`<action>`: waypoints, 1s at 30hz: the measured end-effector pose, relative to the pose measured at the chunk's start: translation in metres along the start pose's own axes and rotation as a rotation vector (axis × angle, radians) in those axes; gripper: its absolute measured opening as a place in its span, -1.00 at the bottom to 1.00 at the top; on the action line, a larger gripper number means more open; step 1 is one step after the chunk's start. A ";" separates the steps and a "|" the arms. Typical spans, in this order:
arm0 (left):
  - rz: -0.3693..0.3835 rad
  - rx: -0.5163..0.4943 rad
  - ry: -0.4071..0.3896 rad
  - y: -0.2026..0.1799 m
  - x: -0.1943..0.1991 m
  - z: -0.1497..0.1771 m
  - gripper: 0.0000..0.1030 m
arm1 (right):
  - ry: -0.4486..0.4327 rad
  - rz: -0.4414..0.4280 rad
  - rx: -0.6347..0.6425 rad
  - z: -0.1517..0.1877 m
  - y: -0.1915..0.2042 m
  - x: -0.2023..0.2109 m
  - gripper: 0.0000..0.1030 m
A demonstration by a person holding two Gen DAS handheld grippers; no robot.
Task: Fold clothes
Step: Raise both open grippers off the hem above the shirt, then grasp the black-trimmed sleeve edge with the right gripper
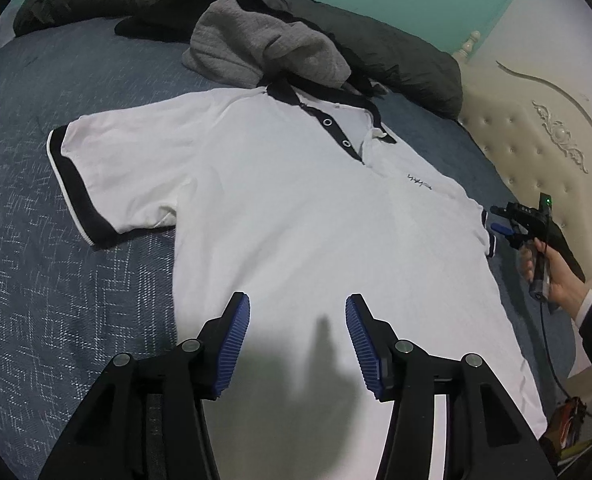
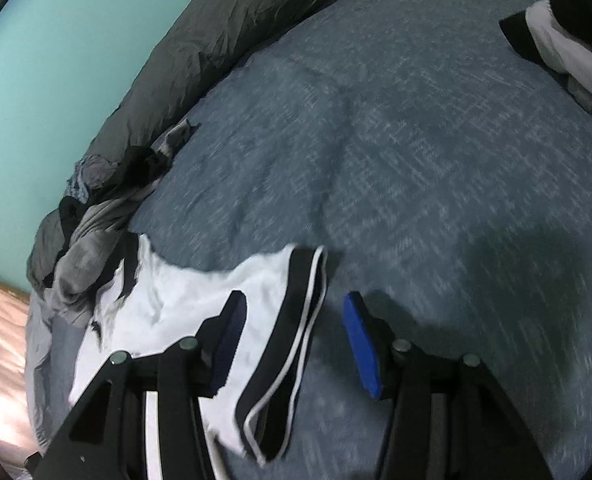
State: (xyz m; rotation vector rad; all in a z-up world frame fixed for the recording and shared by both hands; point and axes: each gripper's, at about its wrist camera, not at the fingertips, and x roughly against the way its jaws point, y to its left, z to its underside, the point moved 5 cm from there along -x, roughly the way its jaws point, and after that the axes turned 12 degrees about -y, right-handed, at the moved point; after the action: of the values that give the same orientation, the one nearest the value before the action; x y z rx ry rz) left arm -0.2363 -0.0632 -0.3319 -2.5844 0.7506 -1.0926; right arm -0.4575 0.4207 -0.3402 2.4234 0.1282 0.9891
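Note:
A white polo shirt (image 1: 296,200) with a black collar and black sleeve cuffs lies face up, spread flat on the blue bedspread (image 1: 55,280). My left gripper (image 1: 298,304) hovers open over the shirt's lower body, nothing between its blue pads. My right gripper (image 1: 498,220), held by a hand (image 1: 556,280), sits at the shirt's right sleeve. In the right wrist view the right gripper (image 2: 293,304) is open, and the black cuff with a white stripe (image 2: 308,280) lies on the bed between its fingers. The pads stand apart from the cloth.
A grey knitted garment (image 1: 255,48) and a black one (image 1: 167,16) are piled behind the collar. A dark olive duvet (image 1: 396,52) runs along the teal wall. A cream tufted headboard (image 1: 536,128) stands at the right. Stacked clothes (image 2: 568,48) lie far off on the bedspread (image 2: 416,140).

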 end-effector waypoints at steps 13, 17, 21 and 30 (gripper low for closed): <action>0.017 0.024 -0.010 0.008 0.000 -0.001 0.11 | -0.056 -0.003 0.135 -0.002 0.006 -0.025 -0.60; 0.018 0.024 -0.001 0.008 -0.003 0.002 0.11 | -0.082 -0.007 0.166 -0.002 0.010 -0.019 -0.83; 0.017 0.023 -0.005 0.008 -0.002 0.002 0.12 | -0.109 -0.008 0.185 -0.005 0.014 -0.010 -0.85; 0.021 0.018 -0.006 0.007 -0.001 0.001 0.13 | -0.148 -0.001 0.190 -0.018 0.027 0.005 -0.86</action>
State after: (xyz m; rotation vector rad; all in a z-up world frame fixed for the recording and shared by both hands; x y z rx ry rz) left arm -0.2387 -0.0692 -0.3359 -2.5577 0.7610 -1.0806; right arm -0.4691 0.4062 -0.3128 2.6593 0.1785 0.8258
